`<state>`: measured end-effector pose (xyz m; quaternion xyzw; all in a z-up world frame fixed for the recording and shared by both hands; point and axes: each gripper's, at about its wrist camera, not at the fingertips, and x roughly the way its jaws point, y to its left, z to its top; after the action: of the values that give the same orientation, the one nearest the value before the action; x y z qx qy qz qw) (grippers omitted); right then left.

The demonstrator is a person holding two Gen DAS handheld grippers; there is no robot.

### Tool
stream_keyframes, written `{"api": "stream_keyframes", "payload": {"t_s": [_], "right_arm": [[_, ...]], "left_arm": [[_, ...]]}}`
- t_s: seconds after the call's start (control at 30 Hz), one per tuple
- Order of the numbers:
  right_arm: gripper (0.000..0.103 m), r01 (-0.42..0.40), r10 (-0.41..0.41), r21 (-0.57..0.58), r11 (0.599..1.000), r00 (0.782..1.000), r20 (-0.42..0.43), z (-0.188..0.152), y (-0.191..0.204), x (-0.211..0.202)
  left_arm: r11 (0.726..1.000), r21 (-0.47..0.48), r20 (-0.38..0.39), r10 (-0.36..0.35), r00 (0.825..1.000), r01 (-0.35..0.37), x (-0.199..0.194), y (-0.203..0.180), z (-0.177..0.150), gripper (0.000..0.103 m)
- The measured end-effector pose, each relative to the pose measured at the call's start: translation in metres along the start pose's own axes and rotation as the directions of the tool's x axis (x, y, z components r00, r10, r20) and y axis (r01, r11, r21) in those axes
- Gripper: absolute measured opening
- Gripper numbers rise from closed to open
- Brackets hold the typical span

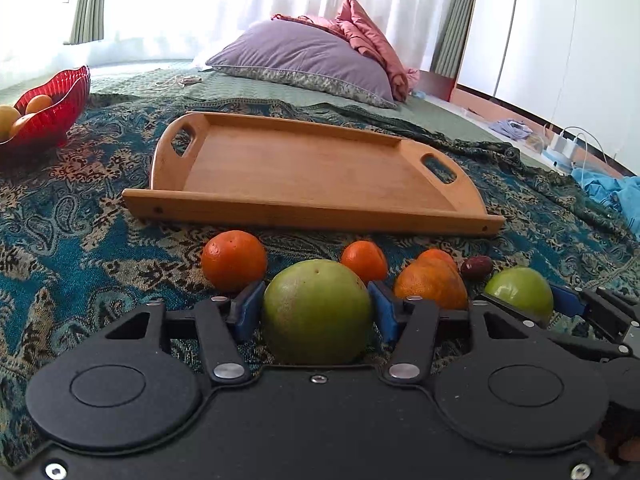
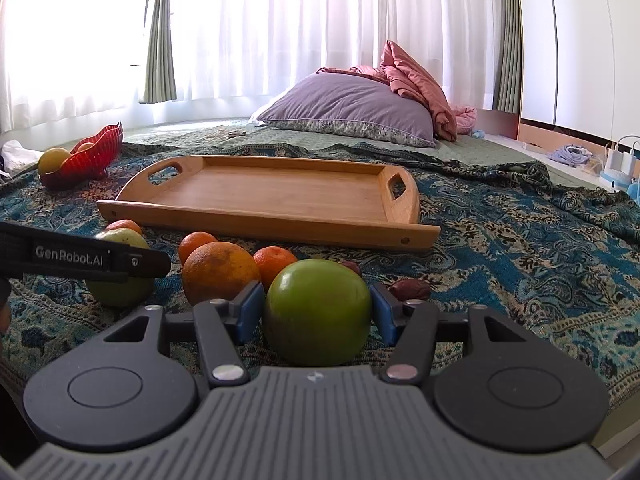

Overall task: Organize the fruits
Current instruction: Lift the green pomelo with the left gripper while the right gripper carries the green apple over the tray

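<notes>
Wooden tray [image 1: 312,172]: empty, ahead of both tongs.
Pale green citrus [image 1: 318,312]: gripped between left tongs [image 1: 316,312], resting on bedspread.
Green apple [image 2: 318,312]: gripped between right tongs [image 2: 318,312].
Oranges [image 1: 234,260]: just beyond.
Risk: round fruit slipping from pads when lifted.

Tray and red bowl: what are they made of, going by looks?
Tray: looks like wood, possibly bamboo; warm tan with visible grain, a smooth satin sheen and cut-out handles. Red bowl: translucent ribbed red with a wavy rim; light glows through it, so glass or clear plastic. I can't tell which.
</notes>
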<state>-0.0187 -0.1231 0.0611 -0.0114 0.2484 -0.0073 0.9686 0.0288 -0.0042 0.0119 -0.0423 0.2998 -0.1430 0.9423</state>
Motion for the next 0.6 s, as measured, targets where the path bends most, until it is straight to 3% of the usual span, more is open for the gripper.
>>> {"api": "stream_keyframes", "payload": {"t_s": [0.13,0.37,0.6], "right_arm": [[0.061,0.002,-0.002,0.017,1.0,1.0,0.022,0.003,-0.001,-0.001],[0.06,0.008,-0.015,0.104,0.995,0.998,0.066,0.02,-0.015,-0.003],[0.059,-0.01,-0.004,0.141,0.99,0.996,0.092,0.048,-0.026,0.007]], "left_arm": [[0.999,0.05,0.009,0.015,1.0,-0.015,-0.004,-0.001,0.008,0.054],[0.994,0.101,0.097,0.03,0.995,-0.04,-0.02,0.006,0.04,0.054],[0.996,0.083,0.118,0.021,0.993,-0.03,-0.02,0.016,0.07,0.054]]}}
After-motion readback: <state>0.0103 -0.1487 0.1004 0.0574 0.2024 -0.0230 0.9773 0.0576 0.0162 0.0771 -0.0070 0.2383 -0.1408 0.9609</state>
